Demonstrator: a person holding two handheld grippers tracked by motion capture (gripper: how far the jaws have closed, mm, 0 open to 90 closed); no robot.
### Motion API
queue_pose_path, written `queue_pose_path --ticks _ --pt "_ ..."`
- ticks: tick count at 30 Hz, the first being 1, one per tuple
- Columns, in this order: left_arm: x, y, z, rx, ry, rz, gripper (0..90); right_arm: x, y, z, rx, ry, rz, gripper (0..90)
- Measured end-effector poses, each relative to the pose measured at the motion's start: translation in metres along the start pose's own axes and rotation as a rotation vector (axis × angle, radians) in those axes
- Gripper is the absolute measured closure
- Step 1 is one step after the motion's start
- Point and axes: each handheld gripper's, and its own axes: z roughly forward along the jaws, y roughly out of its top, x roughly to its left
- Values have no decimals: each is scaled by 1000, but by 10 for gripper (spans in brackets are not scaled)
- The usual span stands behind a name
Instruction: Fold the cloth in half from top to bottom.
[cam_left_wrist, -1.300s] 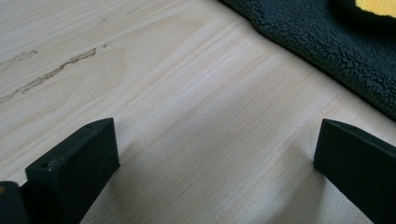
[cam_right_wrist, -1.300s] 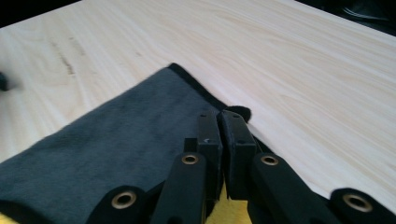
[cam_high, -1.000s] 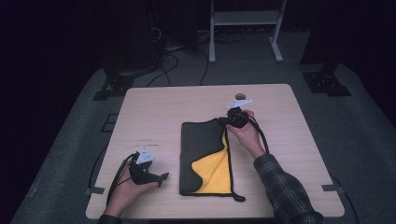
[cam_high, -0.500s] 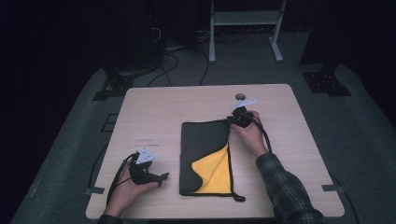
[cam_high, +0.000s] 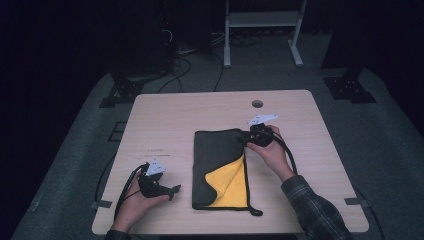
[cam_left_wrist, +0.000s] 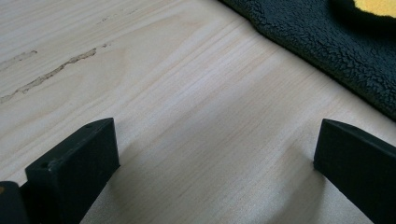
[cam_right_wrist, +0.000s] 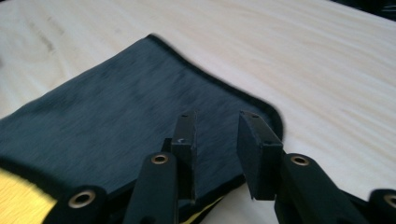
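Observation:
A black cloth (cam_high: 215, 155) lies flat in the middle of the table (cam_high: 200, 110), its near right part folded over to show the yellow side (cam_high: 227, 182). My right gripper (cam_high: 248, 137) hovers at the cloth's far right corner (cam_right_wrist: 261, 109). Its jaws have just been opening and stand apart (cam_right_wrist: 217, 126), with nothing pinched and the cloth (cam_right_wrist: 107, 107) lying beneath the gap. My left gripper (cam_high: 175, 190) rests on the wood at the near left, jaws wide open (cam_left_wrist: 215, 144) on bare table. The cloth's black edge (cam_left_wrist: 327, 42) lies just beyond it.
A small round hole (cam_high: 257, 103) is set in the tabletop near the far edge. Cables trail from both grippers toward the near edge. A white metal frame (cam_high: 260, 20) and cables stand on the dark floor beyond the table.
The right gripper's jaws have opened off the cloth's far right corner and the hand has shifted slightly right and toward the person. The left gripper has stayed put.

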Motion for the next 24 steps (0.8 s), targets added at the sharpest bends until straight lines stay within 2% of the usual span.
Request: queue_pose_path --ticks 5,12,13,14,16,17,18,24 --pt "0 0 0 0 0 0 0 17 -5 -6 0 42 -8 645" --pt "0 0 0 0 0 0 0 42 -14 -8 30 94 -58 601" --pt "0 0 0 0 0 0 0 42 -14 -8 30 94 -58 601" --pt "0 0 0 0 0 0 0 50 -15 -8 29 123 -63 578" --pt "0 0 0 0 0 0 0 59 -16 -8 30 150 -63 555" --pt "0 0 0 0 0 0 0 59 -16 -8 30 150 -63 555" --pt "0 0 0 -2 0 -2 0 68 -16 -7 33 165 -76 532" --pt "0 0 0 -2 0 -2 0 94 -17 3 48 237 -106 485"
